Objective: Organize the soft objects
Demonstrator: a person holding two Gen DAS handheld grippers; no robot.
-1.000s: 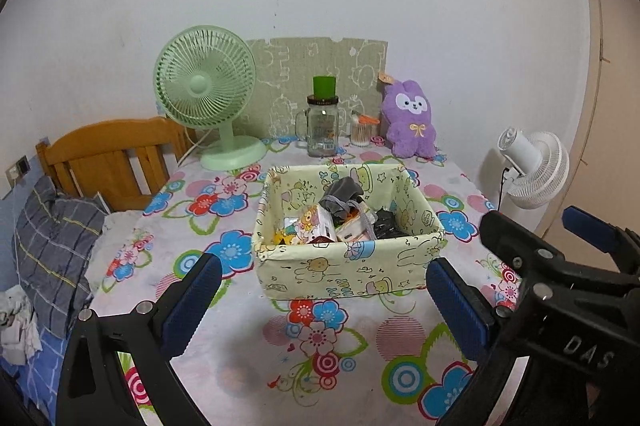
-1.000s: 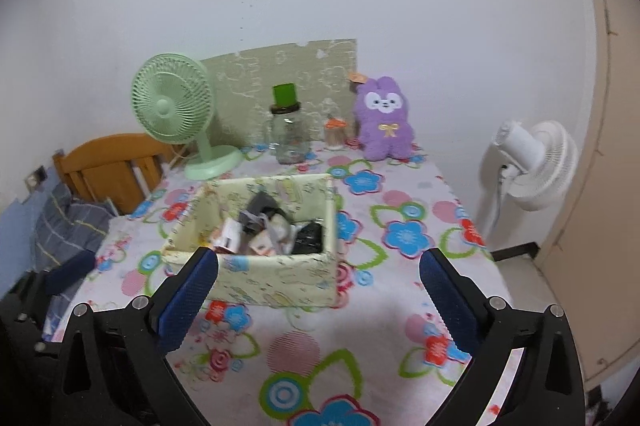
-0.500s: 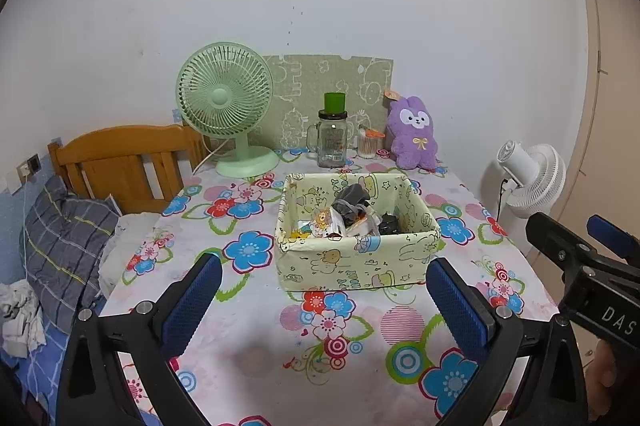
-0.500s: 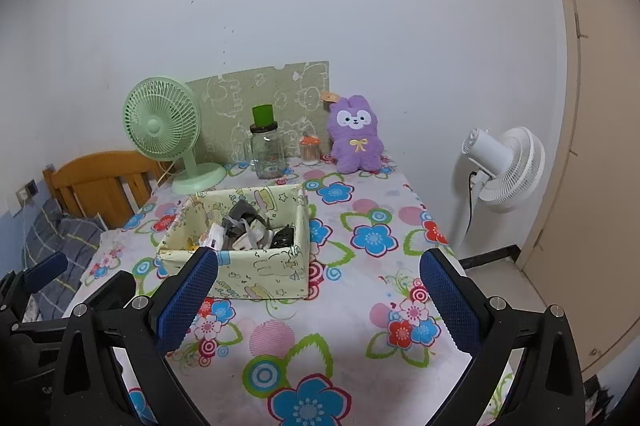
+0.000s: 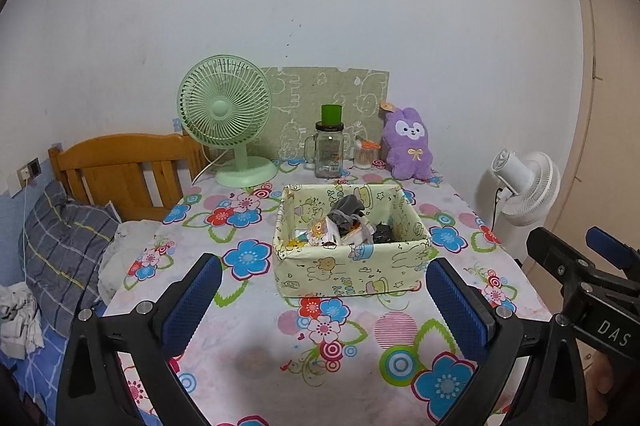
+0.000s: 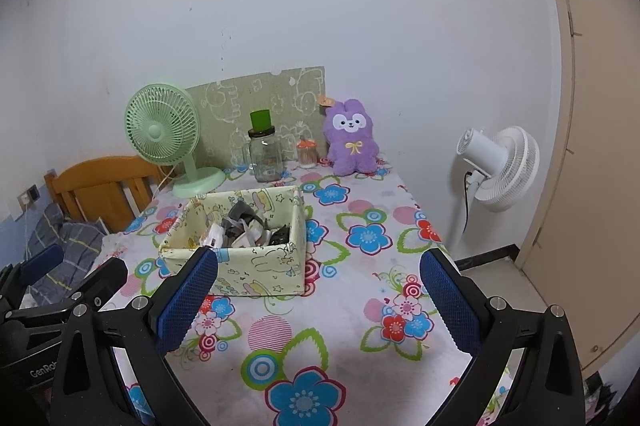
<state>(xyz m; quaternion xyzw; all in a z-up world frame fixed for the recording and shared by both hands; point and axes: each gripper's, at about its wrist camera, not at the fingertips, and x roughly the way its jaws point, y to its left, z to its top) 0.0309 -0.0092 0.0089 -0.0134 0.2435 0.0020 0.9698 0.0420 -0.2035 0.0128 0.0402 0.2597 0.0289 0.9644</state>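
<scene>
Both claws hang back from the near edge of the table (image 5: 280, 358), the left claw (image 5: 322, 300) and the right claw (image 6: 318, 300) each spread wide and grasping nothing. That stand-off reads as either a pause before reaching in or a finish.

The soft things sit heaped in the fabric box (image 5: 348, 276) in the middle of the table: a grey cloth bundle (image 5: 346, 211) on top, with small packets and something dark beside it, too jumbled to name surely. Gathering them in one open-topped box keeps them together and easy to reach from above.

Along the back, against the wall, stand a green fan (image 5: 226, 117), a glass jar (image 5: 329, 149) and a purple plush rabbit (image 5: 408, 145), well apart from the box. The rabbit may still count as a soft thing to put away.

The table wears a flowered cloth. A wooden headboard (image 5: 120, 169) and a checked pillow (image 5: 60, 246) lie at the left, and a white fan (image 6: 500, 161) stands on the floor at the right.
</scene>
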